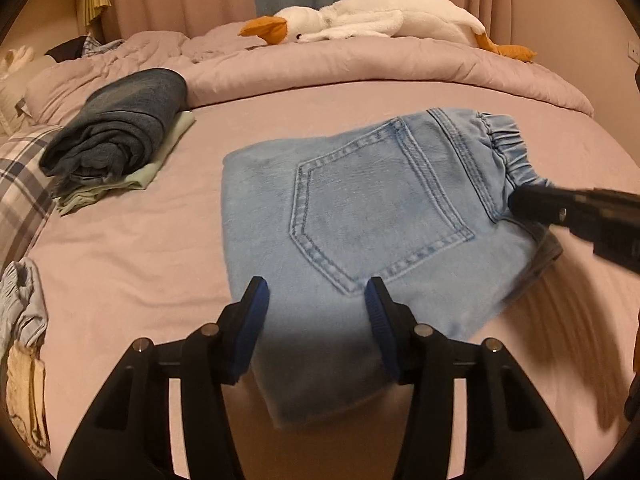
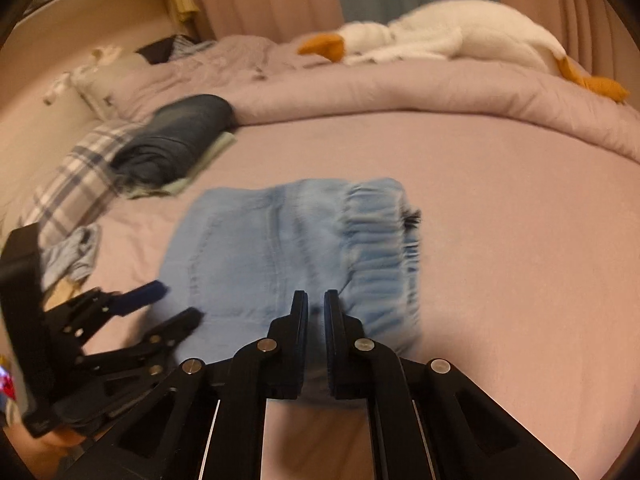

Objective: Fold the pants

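Observation:
The light blue denim pants (image 1: 372,216) lie folded into a compact block on the pink bed sheet, back pocket up and elastic waistband to the right. They also show in the right wrist view (image 2: 280,248), blurred. My left gripper (image 1: 316,300) is open, its blue pads just above the near edge of the pants, holding nothing. My right gripper (image 2: 316,304) has its jaws nearly together with a narrow gap, over the waistband side, nothing visibly between them. Its tip shows in the left wrist view (image 1: 532,204) at the waistband.
A stack of folded dark blue and pale green clothes (image 1: 120,140) sits at the left. A plaid pillow (image 1: 20,184) and loose garments (image 1: 24,320) lie at the left edge. A rolled pink duvet (image 1: 400,64) with a white goose plush (image 1: 380,16) lies at the back.

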A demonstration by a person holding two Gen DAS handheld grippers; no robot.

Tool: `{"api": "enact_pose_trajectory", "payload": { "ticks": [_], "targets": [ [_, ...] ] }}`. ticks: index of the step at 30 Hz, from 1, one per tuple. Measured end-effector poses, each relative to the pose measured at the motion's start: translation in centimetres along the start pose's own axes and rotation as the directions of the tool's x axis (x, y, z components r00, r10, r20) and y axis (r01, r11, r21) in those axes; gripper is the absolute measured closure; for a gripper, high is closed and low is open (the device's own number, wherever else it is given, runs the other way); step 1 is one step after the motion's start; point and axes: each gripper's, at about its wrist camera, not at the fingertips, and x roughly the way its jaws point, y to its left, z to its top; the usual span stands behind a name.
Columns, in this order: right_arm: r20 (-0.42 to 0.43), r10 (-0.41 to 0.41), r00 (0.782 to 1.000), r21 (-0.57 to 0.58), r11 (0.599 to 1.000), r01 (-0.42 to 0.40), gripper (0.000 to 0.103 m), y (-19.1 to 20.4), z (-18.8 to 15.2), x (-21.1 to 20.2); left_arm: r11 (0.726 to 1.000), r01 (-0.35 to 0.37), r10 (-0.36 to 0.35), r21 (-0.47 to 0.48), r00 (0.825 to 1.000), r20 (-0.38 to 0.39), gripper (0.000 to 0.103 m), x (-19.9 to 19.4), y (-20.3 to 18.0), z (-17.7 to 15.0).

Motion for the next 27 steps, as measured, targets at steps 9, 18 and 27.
{"api": "enact_pose_trajectory", "payload": {
  "ticks": [9, 18, 27],
  "targets": [
    [-0.078, -0.070, 0.995, -0.041, 0.997, 0.067, 0.092, 1.4, -0.9, 0.5, 1.000, 0.004, -0.004, -0.029, 1.000, 0.001, 0.052, -2.5, -0.3, -0.7],
    [-0.015, -0.034, 0.999, -0.010, 0.999, 0.034, 0.048, 3.9, -3.1, -6.2, 0.995, 0.031, -0.026, -0.097, 0.998, 0.052, 0.029, -9.8, -1.0, -1.9],
    [0.039, -0.026, 0.999, -0.015, 1.000, 0.026, 0.007, 5.4, -4.2, -10.6, 0.988, 0.047, -0.033, -0.148, 0.995, 0.096, 0.013, -15.4, -1.4, -2.3]
  ]
}}
